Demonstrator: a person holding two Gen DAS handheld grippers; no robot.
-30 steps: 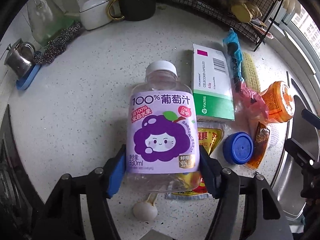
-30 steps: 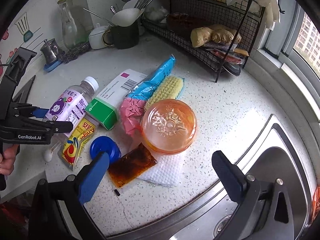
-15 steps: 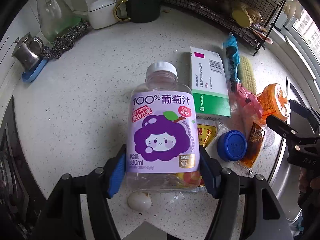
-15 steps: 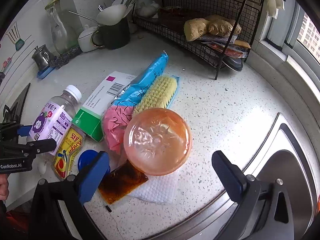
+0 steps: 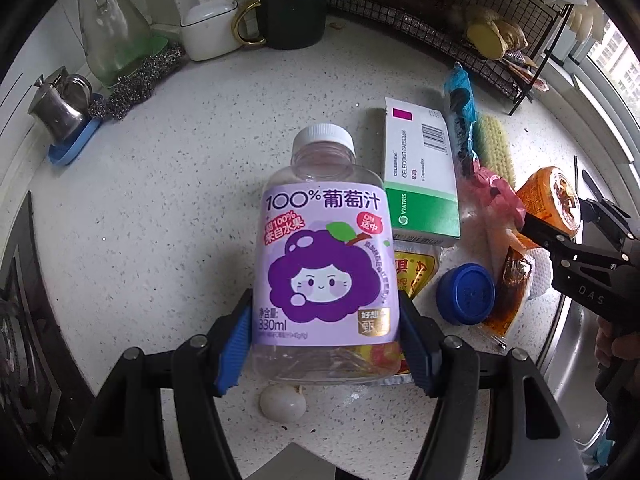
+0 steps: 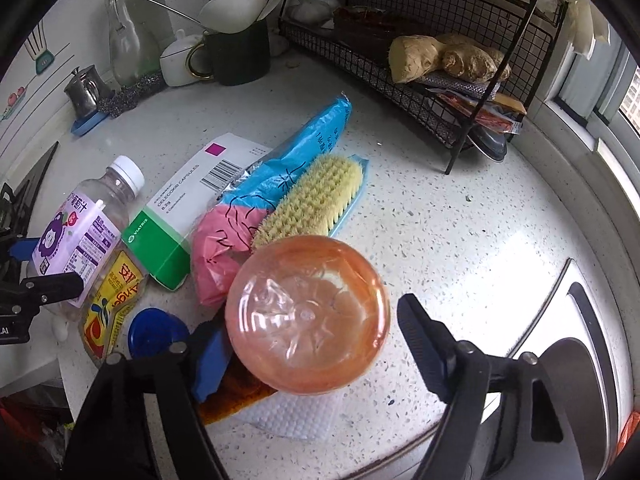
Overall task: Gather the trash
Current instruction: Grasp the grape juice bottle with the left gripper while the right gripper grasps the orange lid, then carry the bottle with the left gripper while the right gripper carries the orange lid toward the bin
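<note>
My left gripper [image 5: 326,340] is shut on a clear grape juice bottle [image 5: 324,240] with a purple label and white cap, its blue pads pressed on both sides near the base. In the right wrist view that bottle [image 6: 80,236] is at the far left. My right gripper [image 6: 314,320] is closing around an orange plastic bottle [image 6: 308,320] whose bottom faces the camera. The blue left pad is tucked against the bottle's side, and a thin gap shows at the right finger. The left wrist view shows the orange bottle [image 5: 548,196] between the right gripper's [image 5: 560,224] fingers.
On the speckled counter [image 6: 460,240] lie a green-and-white medicine box [image 6: 180,220], a yellow sachet [image 6: 112,308], a blue cap [image 6: 156,332], a pink-and-blue wrapper [image 6: 248,216], a scrub brush [image 6: 316,196] and a paper towel [image 6: 292,412]. A wire rack [image 6: 420,40] stands behind; the sink [image 6: 580,360] is right.
My right gripper has come forward and down over the orange bottle, and its jaws have narrowed from wide open. The left gripper keeps its hold on the grape juice bottle, almost still.
</note>
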